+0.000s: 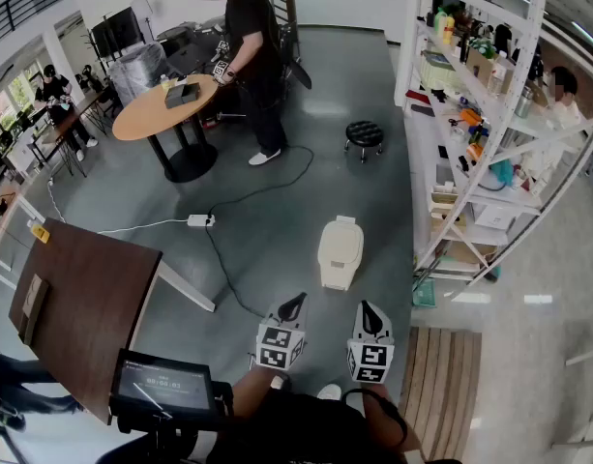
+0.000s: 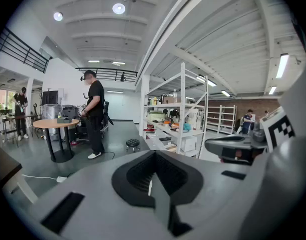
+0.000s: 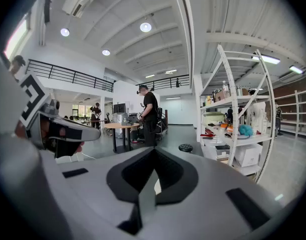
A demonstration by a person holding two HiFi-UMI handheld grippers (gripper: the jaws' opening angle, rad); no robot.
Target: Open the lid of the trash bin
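Observation:
The trash bin (image 1: 340,252) is a cream-white plastic bin standing on the grey floor, lid down, ahead of both grippers. My left gripper (image 1: 293,304) hangs near and slightly left of the bin, its jaws together on nothing. My right gripper (image 1: 370,310) hangs beside it, just right of the bin, also shut and empty. Neither one touches the bin. In the left gripper view the left gripper (image 2: 152,176) points level across the room; the bin is out of sight. The right gripper view shows the right gripper (image 3: 153,171) likewise, with no bin visible.
A brown table (image 1: 83,298) stands to the left, with a screen (image 1: 165,387) below it. A cable and power strip (image 1: 199,220) lie on the floor left of the bin. Shelving (image 1: 480,143) lines the right. A stool (image 1: 364,135), a round table (image 1: 165,104) and a person (image 1: 252,56) are farther off.

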